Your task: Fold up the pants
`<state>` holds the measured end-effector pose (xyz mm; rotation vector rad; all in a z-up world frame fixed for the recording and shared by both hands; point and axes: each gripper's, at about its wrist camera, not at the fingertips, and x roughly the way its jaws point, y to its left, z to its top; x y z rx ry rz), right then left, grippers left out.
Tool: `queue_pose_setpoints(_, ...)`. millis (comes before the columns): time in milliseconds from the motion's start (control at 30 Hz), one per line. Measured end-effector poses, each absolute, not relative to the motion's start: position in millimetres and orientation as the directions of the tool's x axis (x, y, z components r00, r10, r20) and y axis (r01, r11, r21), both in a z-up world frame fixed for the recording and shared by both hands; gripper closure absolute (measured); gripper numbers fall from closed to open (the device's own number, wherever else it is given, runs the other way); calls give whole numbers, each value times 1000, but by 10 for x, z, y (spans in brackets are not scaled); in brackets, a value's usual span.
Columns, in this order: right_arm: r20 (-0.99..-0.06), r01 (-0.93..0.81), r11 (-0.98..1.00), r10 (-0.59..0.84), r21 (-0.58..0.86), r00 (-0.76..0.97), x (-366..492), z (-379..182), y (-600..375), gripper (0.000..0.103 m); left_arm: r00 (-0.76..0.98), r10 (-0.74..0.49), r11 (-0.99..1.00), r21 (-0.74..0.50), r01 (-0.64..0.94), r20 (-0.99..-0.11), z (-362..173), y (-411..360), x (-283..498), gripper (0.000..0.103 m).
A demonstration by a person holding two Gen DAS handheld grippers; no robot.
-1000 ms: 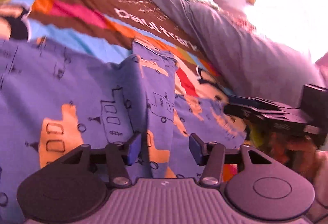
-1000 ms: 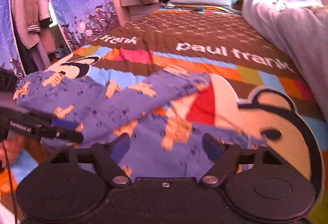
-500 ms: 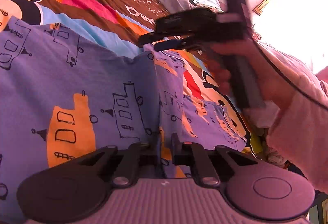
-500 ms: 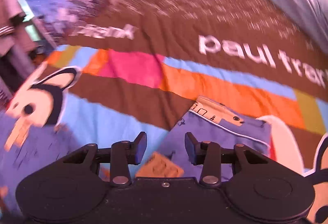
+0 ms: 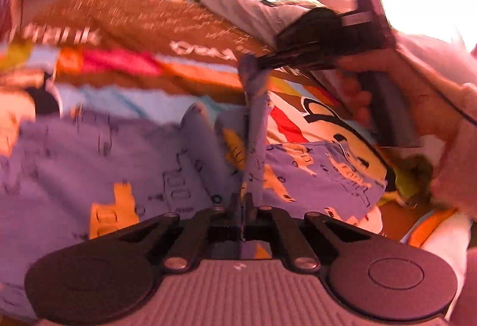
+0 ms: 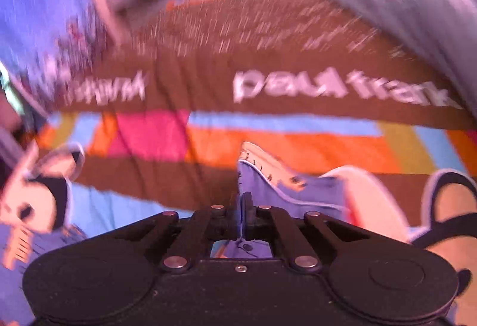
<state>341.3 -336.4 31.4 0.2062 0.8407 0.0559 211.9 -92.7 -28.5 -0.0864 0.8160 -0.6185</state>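
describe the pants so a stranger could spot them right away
On the bed's striped brown, orange and pink printed cover lie purple cotton pants. Unlike the plain grey garment near the headboard, they carry orange vehicle drawings.

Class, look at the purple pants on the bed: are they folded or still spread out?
Mostly spread. The pants lie wide across the bed, with one strip pulled up between the left tool and right tool.

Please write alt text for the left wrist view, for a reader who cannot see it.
The left gripper is shut on the purple printed pants, which lie on a colourful bedspread. Beyond, the right gripper pinches another part of the fabric.
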Motion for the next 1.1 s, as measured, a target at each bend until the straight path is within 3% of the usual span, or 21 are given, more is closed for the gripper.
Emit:
queue_pose_setpoints(133,-639,128,948,93,291,764,2678,674,-3883,103,568,-492,813,-115,571,-660,0,-1160,1953,103)
queue_pose_setpoints(267,-615,253,884,49,394,787,1817,701,-4300,103,545,-489,743,2,669,-681,126,-1407,1776,103)
queue_pose_setpoints(467,-730,378,831,48,408,681,1137,67,-4521,102,463,-401,652,109,750,-790,-161,-1719,1647,103)
queue_pose_setpoints(567,-757,423,798,64,430,650,994,-155,-4604,86,421,-377,661,79,746,-825,-225,-1722,1685,90)
queue_pose_setpoints(633,-738,415,787,76,457,670,874,-170,-4640,82,399,-395,672,36,740,-827,-157,-1715,1745,78)
queue_pose_setpoints(700,-716,400,786,75,471,694,798,-148,-4711,64,393,-418,677,8,736,-819,-95,-1734,1844,63)
queue_pose_setpoints(767,-703,391,798,58,459,708,800,-112,-4771,59,398,-438,677,-5,736,-806,-32,-1867,2010,61)
queue_pose_setpoints(833,-697,395,798,43,455,716,772,-144,-4900,59,401,-462,665,-10,746,-791,13,-2138,2178,54)
queue_pose_setpoints(900,-697,416,775,44,476,716,764,-226,-5025,59,394,-504,645,-32,763,-768,18,-2478,2345,32)
queue_pose_setpoints(1033,-672,429,709,85,559,736,757,-338,-5216,62,324,-550,595,-88,799,-770,-121,-3317,2715,29)
queue_pose_setpoints(1100,-662,415,712,93,567,744,762,-335,-5229,70,287,-554,569,-103,816,-782,-198,-3644,2830,32)
